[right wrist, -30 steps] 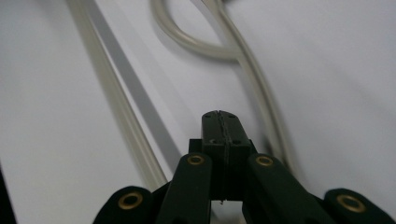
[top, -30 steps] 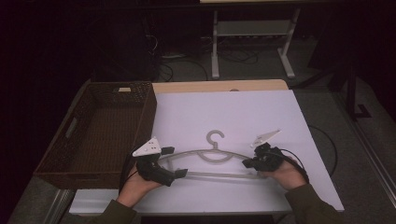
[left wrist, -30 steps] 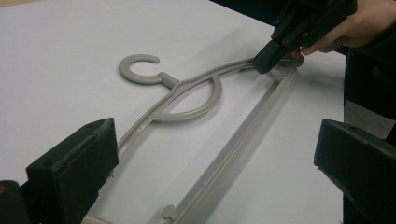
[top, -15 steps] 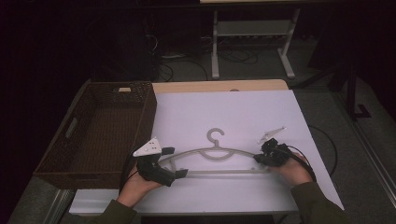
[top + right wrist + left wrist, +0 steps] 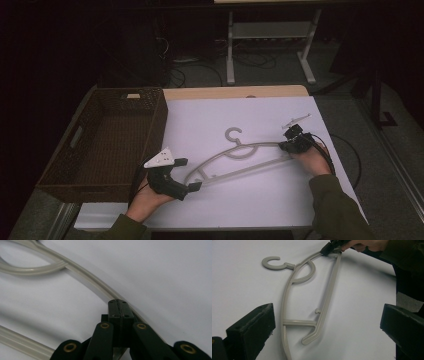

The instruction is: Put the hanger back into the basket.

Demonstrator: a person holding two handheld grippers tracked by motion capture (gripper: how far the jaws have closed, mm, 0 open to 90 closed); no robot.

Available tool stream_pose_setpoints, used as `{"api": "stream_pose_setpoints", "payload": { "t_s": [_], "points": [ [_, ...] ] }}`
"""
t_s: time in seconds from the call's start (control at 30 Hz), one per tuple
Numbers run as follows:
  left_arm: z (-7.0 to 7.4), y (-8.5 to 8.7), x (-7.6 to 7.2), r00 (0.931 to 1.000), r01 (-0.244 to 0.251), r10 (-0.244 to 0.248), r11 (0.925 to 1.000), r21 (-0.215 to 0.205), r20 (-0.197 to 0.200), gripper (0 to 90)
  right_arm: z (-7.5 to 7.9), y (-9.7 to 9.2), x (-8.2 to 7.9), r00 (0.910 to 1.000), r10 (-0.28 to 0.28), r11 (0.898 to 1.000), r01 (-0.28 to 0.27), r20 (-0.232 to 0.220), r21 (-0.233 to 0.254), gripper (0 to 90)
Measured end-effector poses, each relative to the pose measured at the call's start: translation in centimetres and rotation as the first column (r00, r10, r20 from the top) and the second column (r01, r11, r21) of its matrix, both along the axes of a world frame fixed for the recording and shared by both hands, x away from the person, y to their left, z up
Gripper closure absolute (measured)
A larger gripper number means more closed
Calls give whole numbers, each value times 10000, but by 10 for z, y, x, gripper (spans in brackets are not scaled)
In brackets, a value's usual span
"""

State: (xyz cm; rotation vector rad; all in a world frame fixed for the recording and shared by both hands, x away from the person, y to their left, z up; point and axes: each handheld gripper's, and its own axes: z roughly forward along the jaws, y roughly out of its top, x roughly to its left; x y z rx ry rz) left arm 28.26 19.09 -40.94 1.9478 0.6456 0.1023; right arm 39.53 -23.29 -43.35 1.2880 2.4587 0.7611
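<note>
We had the hanger flat on the white table, right of the basket. Right gripper clamped its 1 end; left gripper gaped wide. Light, stiff, slick plastic, probably; grab the thin arms.

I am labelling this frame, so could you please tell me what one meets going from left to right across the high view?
Wicker basket → left gripper → grey hanger → right gripper, its fingers closed on the hanger's end.
</note>
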Motion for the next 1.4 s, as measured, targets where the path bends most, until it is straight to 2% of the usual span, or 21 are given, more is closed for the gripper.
{"api": "stream_pose_setpoints", "payload": {
  "t_s": [0.13,0.3,0.47,0.5,0.6,0.67,0.73,0.83,0.93,0.97,1.1,1.2,1.4],
  "points": [
    [0,1,-1,9999,-79,79,10000,4,-71,0,13,0,-12,9995,93,9968,-116,293,793,897],
    [1,1,-1,9999,-86,86,10000,2,-63,0,28,6,-39,9945,601,9817,-744,854,1755,897],
    [1,0,-1,10000,-51,51,10000,38,-58,0,33,13,-59,9887,978,9674,-1211,1133,2223,898],
    [0,0,-1,10000,-49,49,10000,52,-54,0,32,16,-62,9893,981,9650,-1210,1076,2328,898],
    [0,1,-1,10000,-73,73,10000,9,-59,0,26,24,-68,9886,1200,9680,-1368,906,2106,898],
    [0,1,-1,10000,-68,68,10000,27,-55,0,22,28,-68,9870,1309,9708,-1467,932,1899,897],
    [0,1,-1,10000,-73,73,10000,18,-62,0,17,30,-66,9876,1369,9743,-1483,769,1693,898],
    [0,1,-1,9999,-95,95,10000,-12,-64,0,13,31,-65,9892,1343,9777,-1420,596,1549,897],
    [0,1,-1,9999,-113,113,9999,3,-70,0,12,31,-65,9900,1295,9795,-1366,567,1480,897],
    [0,1,-1,9999,-108,109,9999,4,-69,0,10,31,-64,9889,1343,9810,-1417,631,1323,898],
    [0,1,-1,9999,-101,101,9999,24,-53,0,8,31,-64,9908,1268,9817,-1322,472,1370,898],
    [0,0,-1,9998,-126,127,9999,43,-125,0,5,32,-64,9909,1308,9843,-1338,330,1148,898],
    [-1,-2,1,9997,-187,189,9996,194,-126,0,2,33,-64,9915,1291,9853,-1301,159,1108,899]
  ]
}}
